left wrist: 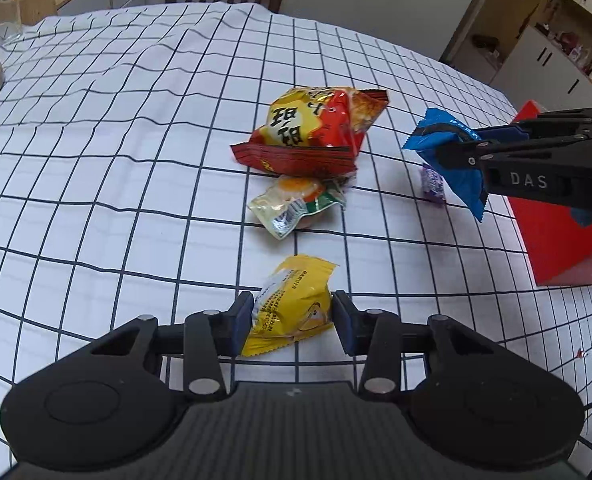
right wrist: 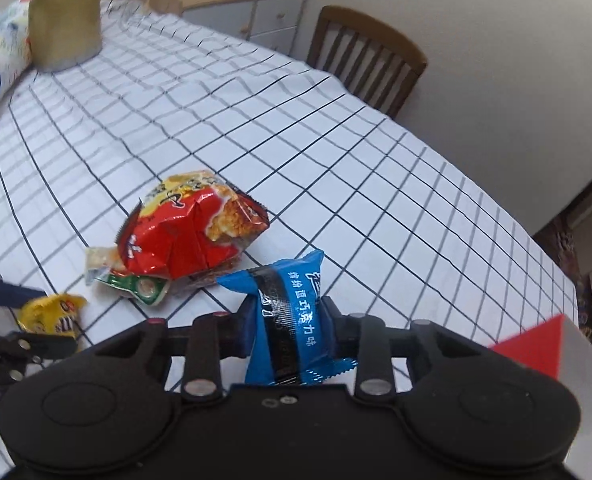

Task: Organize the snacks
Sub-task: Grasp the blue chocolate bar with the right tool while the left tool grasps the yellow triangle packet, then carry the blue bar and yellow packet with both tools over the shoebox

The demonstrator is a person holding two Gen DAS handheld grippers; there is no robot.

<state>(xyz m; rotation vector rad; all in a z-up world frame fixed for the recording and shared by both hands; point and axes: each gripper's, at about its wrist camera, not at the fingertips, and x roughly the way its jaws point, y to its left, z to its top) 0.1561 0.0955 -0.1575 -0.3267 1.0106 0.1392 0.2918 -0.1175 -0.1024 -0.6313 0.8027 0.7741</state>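
Yellow crinkly foil snack packet (left wrist: 292, 304) sits right under the left wrist camera, pinched between the two dark pads of the left claw (left wrist: 292, 322), jaws nearly fully closed on its sides; packet looks to rest on the white grid-check tablecloth surface (left wrist: 96, 160), not clearly lifted. Right claw (right wrist: 288, 320) is clamped on a blue plastic chocolate wafer packet (right wrist: 286, 320), which hangs clear of the surface in the left wrist view.

Step in hand, as I judge it: both packets gripped, carry each to the red cardboard box (left wrist: 555, 232). Doing it well: lift the yellow packet straight up before swinging, so it does not drag the cloth. Keep the squeeze light, both wrappers are puffy and crush easily. Blue packet is held near its middle, its tail dangling, so clear the box wall before release. Bring one claw to the box at a time so they don't collide.

Relative to the box: blue packet is just beside its near-left wall, close above it. Yellow packet is well apart, left and nearer the camera. Red-and-yellow crisp bag (left wrist: 315, 128) lies left of the box, mid-surface, with a pale green-trimmed clear sachet (left wrist: 296, 204) touching its near edge. Small purple wrapped sweet (left wrist: 432, 182) lies near the box, under the blue packet.
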